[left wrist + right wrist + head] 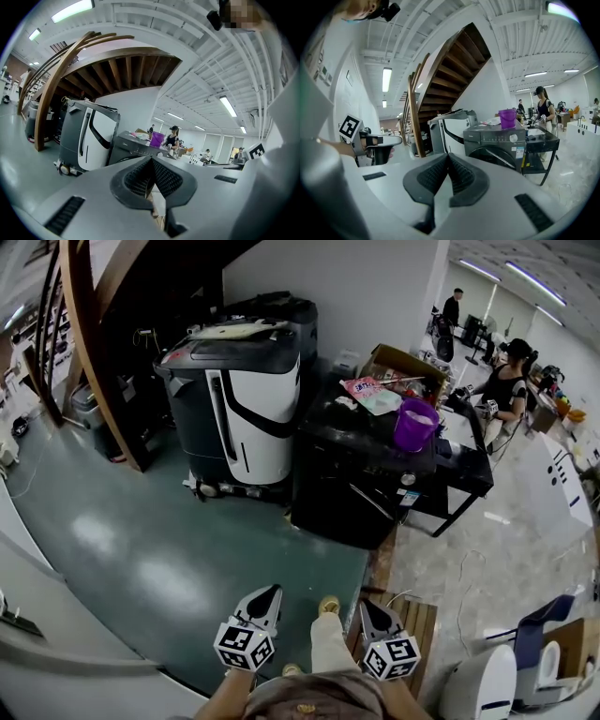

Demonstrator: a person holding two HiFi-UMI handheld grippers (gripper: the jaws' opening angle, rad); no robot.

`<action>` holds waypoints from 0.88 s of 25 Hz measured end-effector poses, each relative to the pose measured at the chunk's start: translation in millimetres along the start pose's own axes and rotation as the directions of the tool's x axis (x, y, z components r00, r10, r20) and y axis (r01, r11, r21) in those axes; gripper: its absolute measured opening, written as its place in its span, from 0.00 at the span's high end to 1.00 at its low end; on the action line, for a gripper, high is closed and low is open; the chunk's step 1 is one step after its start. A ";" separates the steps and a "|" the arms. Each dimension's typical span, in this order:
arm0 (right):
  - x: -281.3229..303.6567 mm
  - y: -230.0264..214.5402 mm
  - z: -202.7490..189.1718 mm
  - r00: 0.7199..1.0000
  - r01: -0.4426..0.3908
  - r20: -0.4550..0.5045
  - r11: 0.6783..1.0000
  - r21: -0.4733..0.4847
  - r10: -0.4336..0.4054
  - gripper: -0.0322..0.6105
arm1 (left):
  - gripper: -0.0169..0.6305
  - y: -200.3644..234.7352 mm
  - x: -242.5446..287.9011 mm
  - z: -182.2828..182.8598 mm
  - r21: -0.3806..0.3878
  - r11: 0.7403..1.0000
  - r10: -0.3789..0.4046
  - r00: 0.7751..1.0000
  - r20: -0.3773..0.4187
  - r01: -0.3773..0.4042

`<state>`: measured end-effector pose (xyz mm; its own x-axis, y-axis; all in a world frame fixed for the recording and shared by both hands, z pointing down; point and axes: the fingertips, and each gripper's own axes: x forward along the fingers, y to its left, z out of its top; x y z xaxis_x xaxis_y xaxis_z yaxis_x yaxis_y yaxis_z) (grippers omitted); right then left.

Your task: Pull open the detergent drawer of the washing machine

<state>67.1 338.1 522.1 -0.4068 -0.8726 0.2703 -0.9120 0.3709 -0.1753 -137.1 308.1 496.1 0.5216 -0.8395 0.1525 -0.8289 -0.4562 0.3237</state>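
The dark grey front-loading washing machine [349, 486] stands across the green floor, well ahead of me. In the right gripper view it [497, 147] shows its round door and a control panel with a knob. The detergent drawer [477, 139] at the panel's left end sits flush and closed. A purple bucket [415, 424] and some packets rest on its top. My left gripper [267, 597] and right gripper [371, 609] are side by side low in the head view, far from the machine. Both are shut with nothing between the pads, as seen for my left gripper [151, 162] and right gripper [447, 157].
A tall black-and-white machine [248, 404] stands left of the washer, with a wooden staircase [89, 315] beyond it. A black table [466, 474] adjoins the washer's right side, and a person [506, 385] works behind it. A wooden pallet [424, 622] and a white appliance [483, 681] lie at my right.
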 end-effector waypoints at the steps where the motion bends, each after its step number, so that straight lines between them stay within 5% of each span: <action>1: 3.0 -0.1 -0.2 1.000 -0.003 0.000 1.000 0.000 0.003 0.94 | 0.94 1.4 2.6 0.3 0.001 1.000 0.000 1.000 0.000 0.000; 22: 114.2 -66.4 34.4 0.999 -0.032 -0.013 0.999 -0.030 0.031 0.94 | 0.94 44.0 128.6 30.3 -0.013 1.000 -0.002 1.000 0.000 0.002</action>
<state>83.0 202.9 532.0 -0.4358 -0.8565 0.2765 -0.8998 0.4077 -0.1551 -112.5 171.1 501.7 0.5235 -0.8384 0.1519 -0.8250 -0.4542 0.3362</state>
